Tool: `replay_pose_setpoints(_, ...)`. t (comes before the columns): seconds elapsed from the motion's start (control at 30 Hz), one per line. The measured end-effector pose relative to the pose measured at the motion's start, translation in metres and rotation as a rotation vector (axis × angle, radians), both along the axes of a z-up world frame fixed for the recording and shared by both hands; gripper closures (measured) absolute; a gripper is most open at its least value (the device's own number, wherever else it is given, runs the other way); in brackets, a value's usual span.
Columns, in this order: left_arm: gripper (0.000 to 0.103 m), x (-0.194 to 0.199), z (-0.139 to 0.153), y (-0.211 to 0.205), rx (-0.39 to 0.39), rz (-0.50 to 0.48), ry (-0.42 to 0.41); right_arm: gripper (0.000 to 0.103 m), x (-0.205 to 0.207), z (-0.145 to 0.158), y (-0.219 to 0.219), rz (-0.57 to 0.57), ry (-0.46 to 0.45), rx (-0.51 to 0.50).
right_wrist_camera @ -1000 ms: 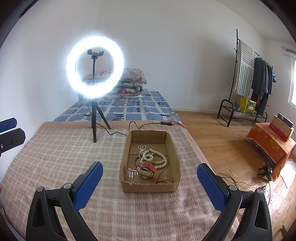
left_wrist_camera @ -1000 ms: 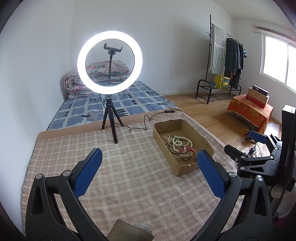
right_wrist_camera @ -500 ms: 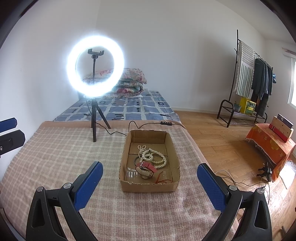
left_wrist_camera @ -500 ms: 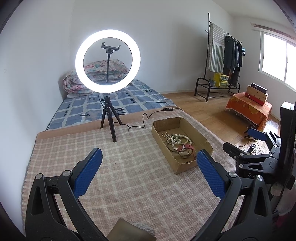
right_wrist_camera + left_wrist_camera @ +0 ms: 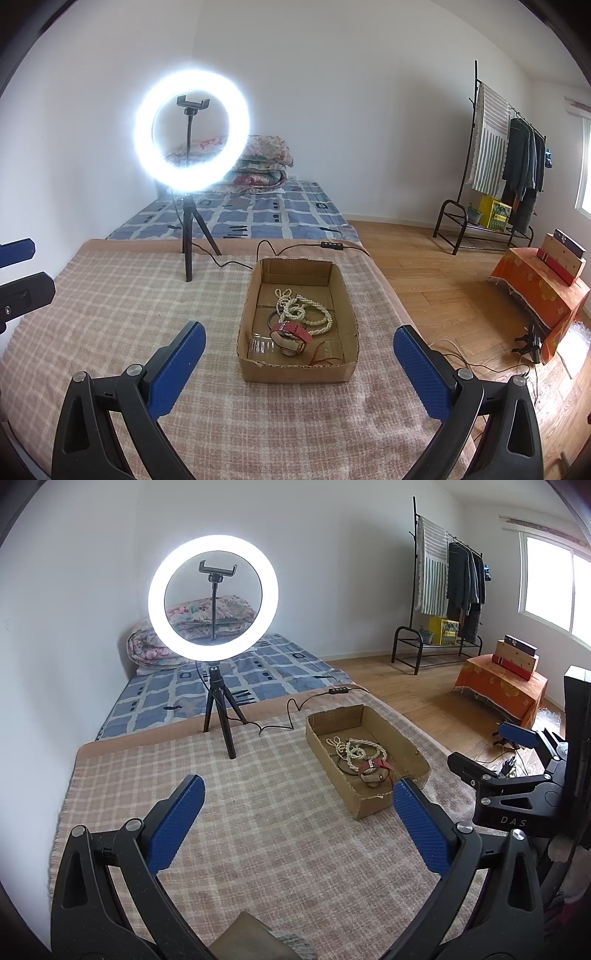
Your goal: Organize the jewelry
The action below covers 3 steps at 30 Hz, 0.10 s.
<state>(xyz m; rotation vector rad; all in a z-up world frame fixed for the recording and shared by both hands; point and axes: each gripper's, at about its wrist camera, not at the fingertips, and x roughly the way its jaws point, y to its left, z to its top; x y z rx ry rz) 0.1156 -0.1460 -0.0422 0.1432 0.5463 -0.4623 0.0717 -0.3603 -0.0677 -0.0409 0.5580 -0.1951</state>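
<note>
both grippers hover above the pink-and-cream checked blanket (image 5: 110,295). the left hand-held gripper (image 5: 295,812) is spread wide with nothing in it, and so is the right hand-held gripper (image 5: 295,362). the open brown cardboard box (image 5: 297,369) lies on the blanket, holding a white pearl-bead necklace (image 5: 299,310) and a red-strapped wristwatch (image 5: 290,334). a glowing white ring light on a black tripod (image 5: 190,129) stands behind it.

A shallow, open-topped cardboard box (image 5: 298,369) sits on the checked pink blanket (image 5: 110,314), its long side running away from the camera; inside, a white bead necklace (image 5: 301,308) lies loosely tangled towards the middle; a red-strapped watch (image 5: 290,332) rests nearer the front wall, touching the beads; a thin dark bangle (image 5: 272,316) lies partly under them; a thin red cord (image 5: 319,354) trails by the front edge.
</note>
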Motion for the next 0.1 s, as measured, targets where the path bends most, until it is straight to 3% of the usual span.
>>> replay_pose_setpoints(0.1, 0.000, -0.0003, -0.0004, 0.0005, -0.003, 0.000, -0.001, 0.000, 0.0003, 0.0001, 0.0004, 0.003, 0.003, 0.000)
